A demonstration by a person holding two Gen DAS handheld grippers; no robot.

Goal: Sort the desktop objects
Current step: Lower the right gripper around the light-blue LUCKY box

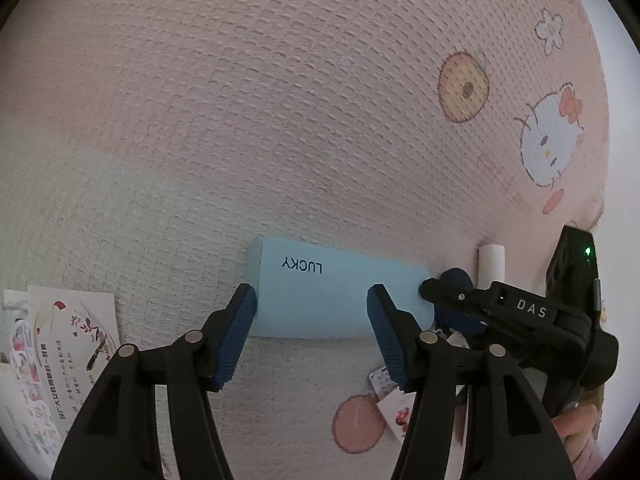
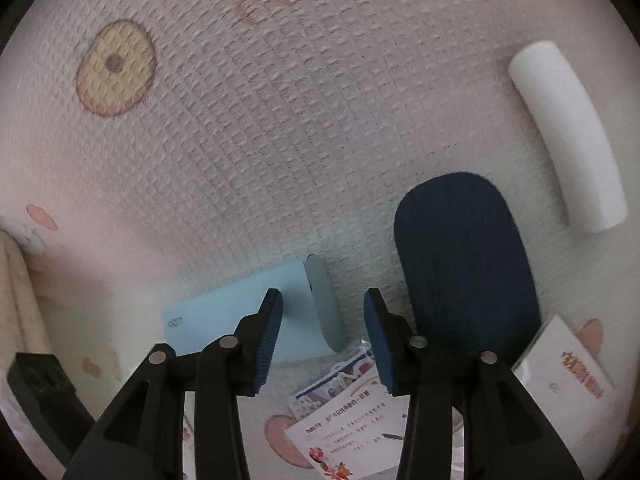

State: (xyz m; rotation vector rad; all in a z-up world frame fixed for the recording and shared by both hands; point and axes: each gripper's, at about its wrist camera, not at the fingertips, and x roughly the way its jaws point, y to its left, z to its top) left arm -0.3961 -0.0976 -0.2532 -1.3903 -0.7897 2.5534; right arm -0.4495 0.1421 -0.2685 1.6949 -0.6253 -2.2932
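here both grippers hang wide open and empty: left gripper [image 1: 312, 300] frames the blue box [image 1: 340, 292] for grasping, right gripper [image 2: 323, 304] beside the navy pouch [image 2: 464, 264].

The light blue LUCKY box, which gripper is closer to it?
Left, I'd judge. The left gripper has its open fingers on either side of the light blue box. The right gripper sits past the box's end, nearer the dark blue pouch.

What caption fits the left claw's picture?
Open left claw hovering over a light blue LUCKY box on a pink cartoon tablecloth.
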